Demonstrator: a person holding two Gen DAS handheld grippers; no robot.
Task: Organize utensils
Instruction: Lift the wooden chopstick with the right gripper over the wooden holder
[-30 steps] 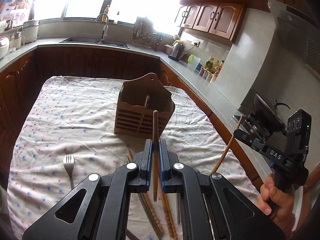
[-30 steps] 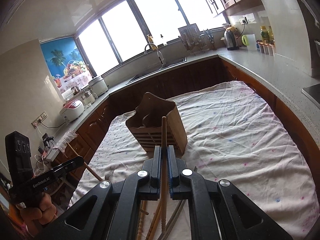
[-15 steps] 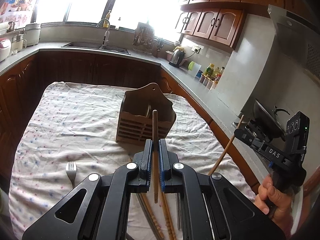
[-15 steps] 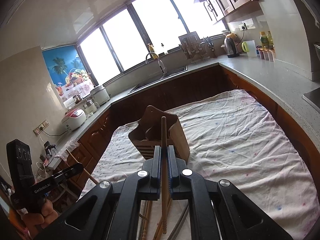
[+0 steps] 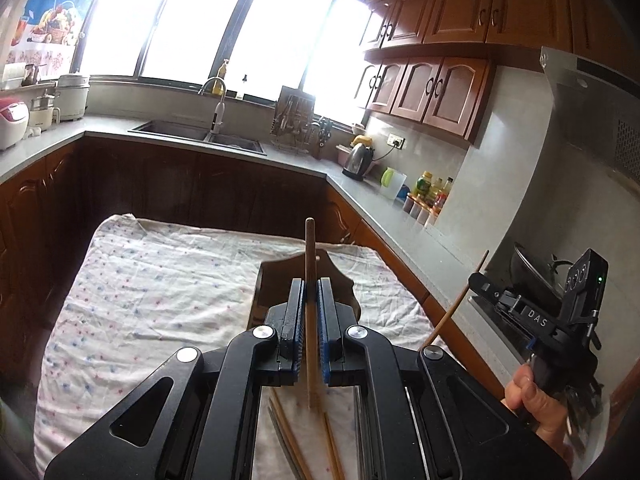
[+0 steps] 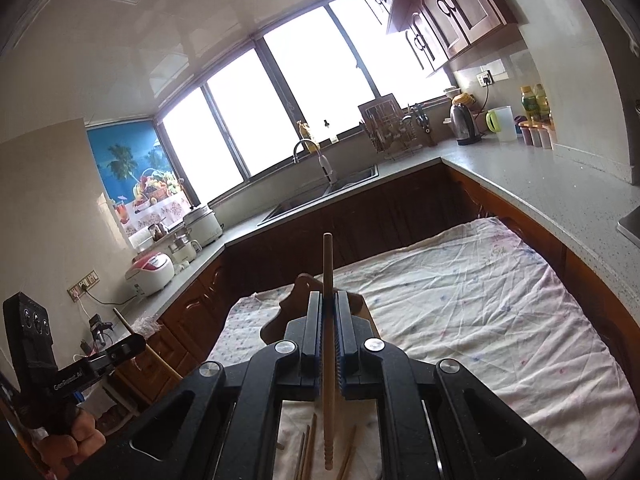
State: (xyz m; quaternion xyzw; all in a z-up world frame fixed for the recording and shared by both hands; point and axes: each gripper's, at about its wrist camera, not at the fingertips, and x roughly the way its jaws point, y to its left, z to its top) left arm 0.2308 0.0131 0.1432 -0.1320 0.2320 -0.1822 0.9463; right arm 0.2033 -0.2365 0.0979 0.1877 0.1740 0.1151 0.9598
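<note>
Kitchen with dark wood cabinets and grey counters; work surface is a white cloth with small pink and blue dots (image 5: pixel 160 280) spread over a table.

Nearest, at 6 o'clock in the left wrist view: loose wooden chopsticks (image 5: pixel 332 444) lie on the cloth under the gripper body. More loose sticks (image 6: pixel 306 452) show at 6 o'clock in the right wrist view.

Left gripper (image 5: pixel 310 300): jaws pinched narrow on one wooden chopstick (image 5: pixel 310 256), its tip pointing to 12 o'clock.

Right gripper (image 6: pixel 329 312): likewise clamped on a pale wooden chopstick with a ridged end (image 6: pixel 328 360). It appears at 3 o'clock in the left view, gripped by a hand (image 5: pixel 536 400).

Just beyond both sets of jaws: brown wooden utensil holder with a curved back (image 5: pixel 340 276), upright on the cloth, mostly hidden. Contents cannot be told.

Judgement: task is midway. Two chopsticks are lifted, not yet dropped in; several pieces are left on the cloth.

Far: sink, kettle, bright windows.
</note>
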